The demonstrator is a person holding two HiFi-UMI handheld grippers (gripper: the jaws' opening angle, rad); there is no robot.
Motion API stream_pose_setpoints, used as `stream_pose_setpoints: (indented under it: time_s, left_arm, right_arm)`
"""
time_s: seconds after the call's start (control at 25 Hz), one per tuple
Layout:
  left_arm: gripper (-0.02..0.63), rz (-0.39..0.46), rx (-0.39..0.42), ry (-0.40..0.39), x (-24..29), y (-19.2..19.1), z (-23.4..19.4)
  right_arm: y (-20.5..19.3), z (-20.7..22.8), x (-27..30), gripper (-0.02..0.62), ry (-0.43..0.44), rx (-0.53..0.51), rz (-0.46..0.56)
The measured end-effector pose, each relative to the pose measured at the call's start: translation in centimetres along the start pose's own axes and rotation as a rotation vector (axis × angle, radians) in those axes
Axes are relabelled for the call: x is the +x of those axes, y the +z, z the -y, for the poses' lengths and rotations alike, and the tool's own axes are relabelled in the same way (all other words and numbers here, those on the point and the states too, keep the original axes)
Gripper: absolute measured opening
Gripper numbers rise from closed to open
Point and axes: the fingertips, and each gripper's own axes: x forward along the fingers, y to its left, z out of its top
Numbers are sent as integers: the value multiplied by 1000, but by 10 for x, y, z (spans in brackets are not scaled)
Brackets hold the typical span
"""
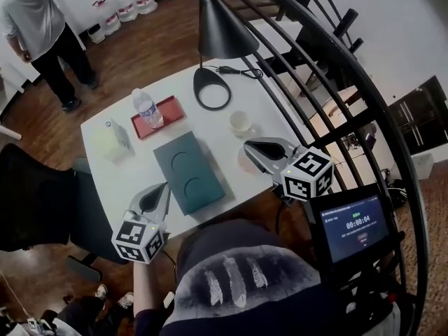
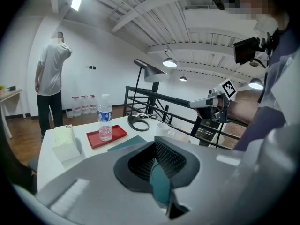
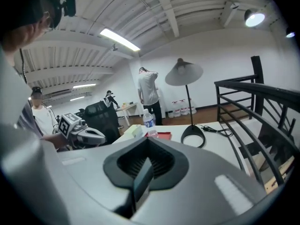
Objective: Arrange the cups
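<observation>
1. We hold both grippers low over the near side of the white table point(image 1: 210, 128), one at each side of the teal tray point(image 1: 189, 172). Its two round recesses are empty. We take them to be the seats for the cups, so the arranging looks not yet begun.
2. The right gripper point(image 1: 255, 152) has its jaws pressed fully together and grips nothing. It points across the table from the right edge.
3. The left gripper point(image 2: 159, 172) has its jaws parted by a narrow gap. The tray's teal shows through the gap, and nothing is caught in it.
4. The white cup point(image 1: 241, 122) stands upright beyond the right gripper, between it and the desk lamp's ring base point(image 1: 212, 88). It is near those fingers but clear of them, and well apart from the left gripper, with the tray between.
5. A pale shape lies under the right gripper; we cannot tell whether it is a second cup.
6. We judge the right gripper best placed for the cup, but its jaws must open first.
</observation>
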Motion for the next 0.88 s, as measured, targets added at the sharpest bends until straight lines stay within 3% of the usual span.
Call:
stream_pose_setpoints:
  time_s: [0.16,0.32,0.48,0.56,0.76,0.88]
  left_arm:
    - [15,-14,-2,-59,7,3,-5]
    - [15,-38,-13,-22,20,7,-13]
    - [15,-36,-24,61,21,10,-12]
    - [15,-31,-31,99,13,5,-5]
    - [15,-25,-92,198,16,4,-4]
    - [15,-39,-105,243,20,1,-3]
  right_arm:
    - [-1,17,-11,3,-93,-28,-15]
    - [1,62,-18,3,-183,-56,-38]
    - [-28,117,-17,113,-251,-79,-160]
    - [-58,128,-11,182,-240,-113,-267]
    - [-118,156,40,207,-112,-230,-523]
    - [-136,174,62,207,-98,-311,-619]
